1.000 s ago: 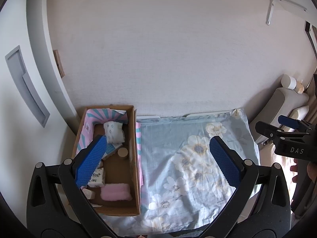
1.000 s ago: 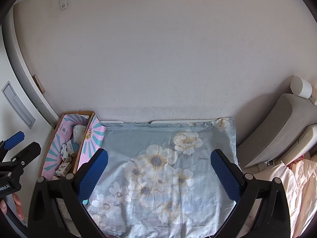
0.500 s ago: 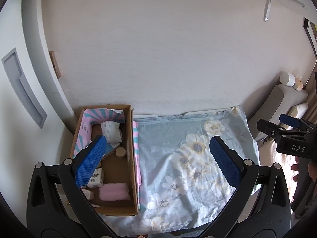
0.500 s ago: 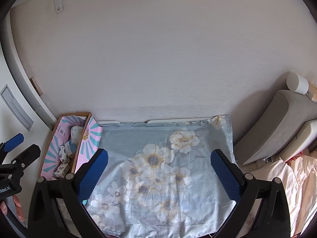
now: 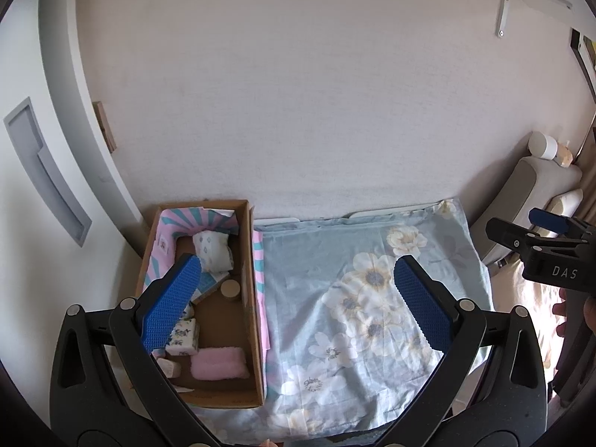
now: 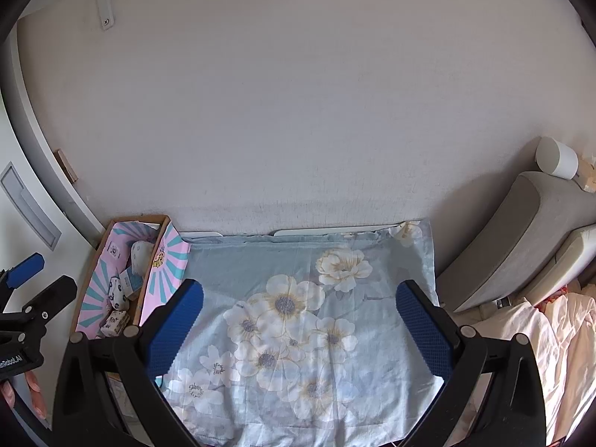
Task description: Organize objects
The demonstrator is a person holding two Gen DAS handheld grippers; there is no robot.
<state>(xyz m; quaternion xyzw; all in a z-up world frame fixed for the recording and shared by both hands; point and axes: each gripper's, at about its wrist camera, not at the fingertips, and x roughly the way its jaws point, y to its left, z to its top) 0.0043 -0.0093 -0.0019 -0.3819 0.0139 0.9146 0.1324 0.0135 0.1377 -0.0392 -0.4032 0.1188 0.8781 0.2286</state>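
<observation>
Since a second ago you have raised both tongs a little, so the bench and box sit lower in each view, and nothing on the bench has shifted. Your left tongs [image 5: 294,298] hang released above the bench, blue pads wide apart and holding nothing. Your right tongs [image 6: 298,324] are likewise spread and hold nothing, hovering over the floral cloth [image 6: 309,320] that covers the bench.

At the left end of the cloth, against the wall, stands the cardboard box [image 5: 250,298], with a pink and teal striped liner [image 5: 186,219] along its far and left walls. Inside it you can see:
- a white patterned pouch [image 5: 212,249] at the far end
- a small round wooden lid [image 5: 230,288] near the right wall
- a white floral tissue pack [image 5: 182,341] on the left, just beside your left pad
- a pink fluffy pad [image 5: 219,363] at the near end
- a small beige block [image 5: 169,368] just left of the pink pad

To the right of the bench stands a grey sofa [image 6: 521,238].
</observation>
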